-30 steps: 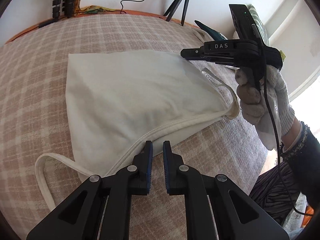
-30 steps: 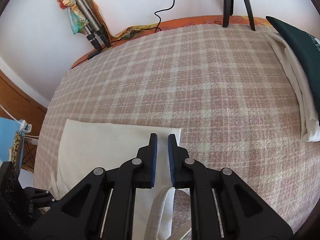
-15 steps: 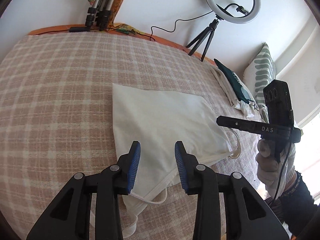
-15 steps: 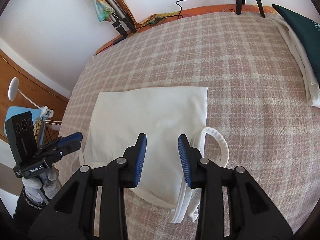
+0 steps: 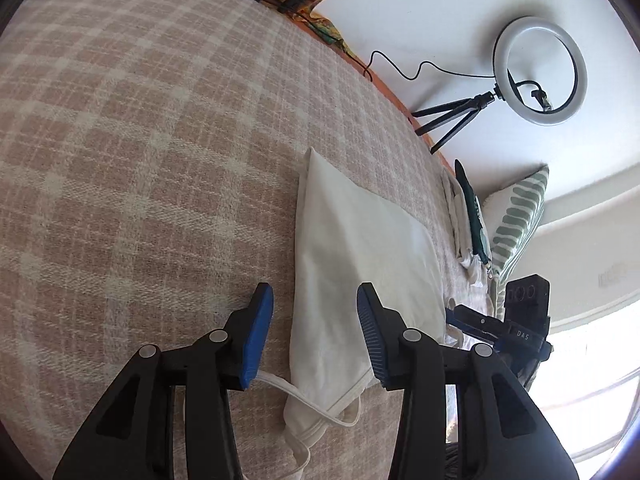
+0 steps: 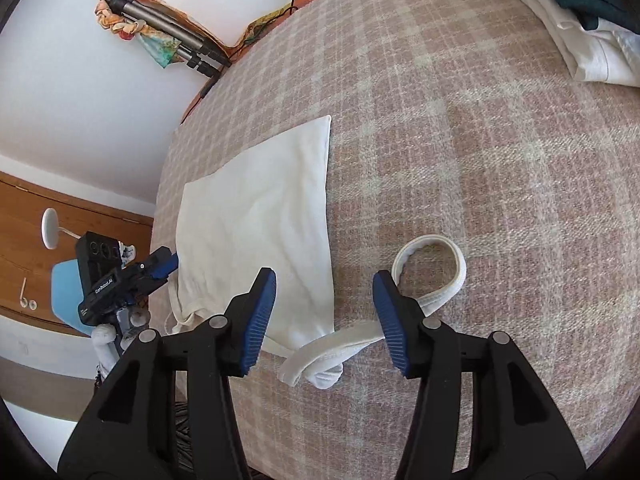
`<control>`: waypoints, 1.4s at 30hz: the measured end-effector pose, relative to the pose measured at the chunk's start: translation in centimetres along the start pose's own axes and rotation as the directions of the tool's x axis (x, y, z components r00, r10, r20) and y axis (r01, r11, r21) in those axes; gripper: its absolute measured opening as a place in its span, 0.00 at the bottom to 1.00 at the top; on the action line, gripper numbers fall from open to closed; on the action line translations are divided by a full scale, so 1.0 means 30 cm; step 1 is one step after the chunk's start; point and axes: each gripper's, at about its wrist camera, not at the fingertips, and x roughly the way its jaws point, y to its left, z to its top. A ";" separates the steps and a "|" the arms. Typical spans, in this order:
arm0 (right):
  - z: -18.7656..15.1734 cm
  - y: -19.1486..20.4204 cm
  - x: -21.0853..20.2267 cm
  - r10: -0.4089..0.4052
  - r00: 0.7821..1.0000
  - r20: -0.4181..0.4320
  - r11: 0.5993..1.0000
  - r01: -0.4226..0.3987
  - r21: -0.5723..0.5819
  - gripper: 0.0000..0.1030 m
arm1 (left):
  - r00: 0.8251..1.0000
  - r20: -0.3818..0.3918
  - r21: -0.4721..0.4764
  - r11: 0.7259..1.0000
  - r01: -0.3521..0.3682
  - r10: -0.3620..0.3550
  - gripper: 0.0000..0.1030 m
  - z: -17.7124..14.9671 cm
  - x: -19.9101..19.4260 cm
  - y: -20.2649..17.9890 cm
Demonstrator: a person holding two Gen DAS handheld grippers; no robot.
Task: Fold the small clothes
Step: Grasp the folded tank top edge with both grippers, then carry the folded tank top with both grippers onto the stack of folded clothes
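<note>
Both tongs wide open, gripping nothing. Left tongs (image 5: 315, 332) straddle the near edge of the folded white top (image 5: 360, 248) on the plaid bed (image 5: 140, 140); right tongs (image 6: 324, 316) over its loose strap (image 6: 436, 276). Risk: grabbing only the strap would likely drag the fold apart.

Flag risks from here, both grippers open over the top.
1. The strap loop lies out on the blanket beside the right gripper; a further fold may leave it sticking out.
2. The thin strap trails under the left gripper; closing there could grab only strap and drag the top askew.
3. The top's near end sits close to the bed edge, so a pull might slide it off.
</note>
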 end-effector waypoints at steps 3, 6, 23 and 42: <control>0.004 -0.029 -0.002 0.060 0.998 -0.006 0.998 -0.060 0.016 0.52 | 0.999 0.000 -0.020 0.999 0.035 -0.035 0.41 0.003 0.003 0.014; 0.013 -0.042 0.009 0.109 0.994 -0.012 0.994 -0.108 0.010 0.52 | 0.998 -0.006 -0.024 0.998 0.061 -0.062 0.41 0.009 0.007 0.022; 0.058 -0.021 0.116 0.252 0.966 -0.054 0.968 -0.250 0.031 0.35 | 0.991 -0.038 0.025 0.991 0.131 -0.130 0.37 0.024 0.092 -0.035; -0.013 0.276 0.067 -0.070 0.994 0.084 0.950 0.092 -0.299 0.11 | 0.988 0.118 0.348 0.928 -0.133 0.097 0.09 -0.055 0.073 -0.239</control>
